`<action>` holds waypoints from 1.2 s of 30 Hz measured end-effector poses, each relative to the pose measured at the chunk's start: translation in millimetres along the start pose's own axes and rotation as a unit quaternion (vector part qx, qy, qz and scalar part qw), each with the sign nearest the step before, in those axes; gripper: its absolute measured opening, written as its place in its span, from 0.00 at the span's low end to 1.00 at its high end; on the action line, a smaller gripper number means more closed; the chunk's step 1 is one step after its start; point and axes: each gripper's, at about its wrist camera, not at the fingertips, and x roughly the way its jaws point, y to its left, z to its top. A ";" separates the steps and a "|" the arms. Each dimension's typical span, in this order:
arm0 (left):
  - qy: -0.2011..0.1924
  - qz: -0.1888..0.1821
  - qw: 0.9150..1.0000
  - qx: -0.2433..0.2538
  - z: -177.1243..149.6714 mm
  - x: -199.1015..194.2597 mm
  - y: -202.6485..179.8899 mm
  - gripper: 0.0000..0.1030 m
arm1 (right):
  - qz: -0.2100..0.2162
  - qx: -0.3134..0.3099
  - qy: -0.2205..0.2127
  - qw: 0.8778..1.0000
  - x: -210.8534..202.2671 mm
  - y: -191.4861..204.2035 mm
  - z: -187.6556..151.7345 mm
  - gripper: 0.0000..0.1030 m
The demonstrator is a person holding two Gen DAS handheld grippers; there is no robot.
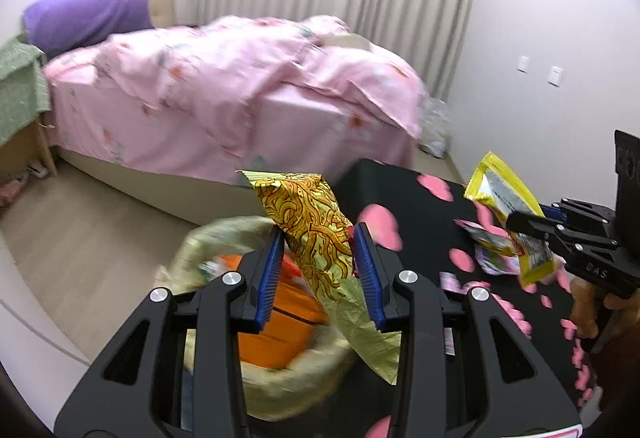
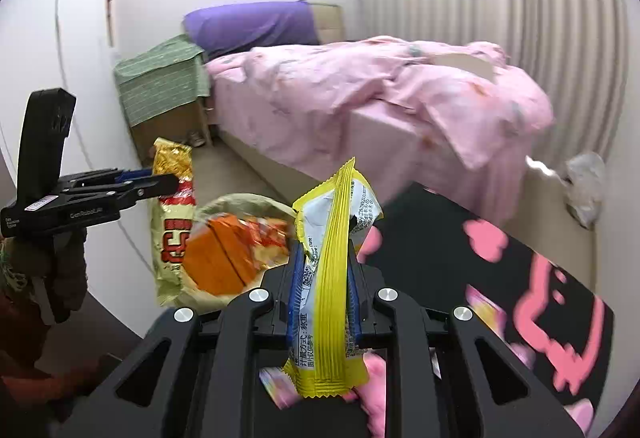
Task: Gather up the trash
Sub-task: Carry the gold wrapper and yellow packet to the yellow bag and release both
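Note:
My left gripper (image 1: 318, 264) has its jaws apart around a gold noodle wrapper (image 1: 314, 234) that hangs over the open trash bag (image 1: 224, 234); the blue pads do not press it. It also shows in the right wrist view (image 2: 164, 183) beside the noodle wrapper (image 2: 174, 205). My right gripper (image 2: 324, 278) is shut on a yellow and white snack wrapper (image 2: 332, 270), held upright above the table. In the left wrist view it (image 1: 520, 224) holds that wrapper (image 1: 506, 201) at the right. The bag (image 2: 236, 242) holds orange packaging.
A black table with pink shapes (image 1: 424, 213) carries more small wrappers (image 1: 488, 242). A bed with a pink quilt (image 1: 224, 85) stands behind, a green-covered nightstand (image 2: 160, 85) at its head. A crumpled clear bag (image 2: 584, 185) lies on the floor by the curtain.

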 end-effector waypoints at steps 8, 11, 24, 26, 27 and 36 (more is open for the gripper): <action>-0.057 0.086 0.994 -0.043 8.4 9.6 69.9 0.33 | 0.029 -0.027 0.031 0.999 69.6 38.9 29.4 0.19; -0.047 0.086 0.995 -0.031 -2.1 33.2 73.8 0.33 | 0.040 -0.014 0.047 0.998 92.8 40.8 32.1 0.19; 0.155 0.049 0.987 0.016 -76.7 120.1 75.1 0.27 | 0.105 0.010 0.183 0.977 210.8 51.8 21.6 0.19; 0.162 0.044 0.986 0.011 -81.2 122.6 76.9 0.27 | 0.106 -0.005 0.204 0.973 226.6 58.8 19.9 0.19; 0.164 0.043 0.986 0.009 -82.0 123.4 78.3 0.27 | 0.102 -0.013 0.216 0.971 235.6 61.2 18.3 0.19; 0.130 0.012 0.990 -0.048 -77.5 113.1 94.6 0.30 | 0.106 -0.025 0.197 0.974 228.9 62.5 2.4 0.19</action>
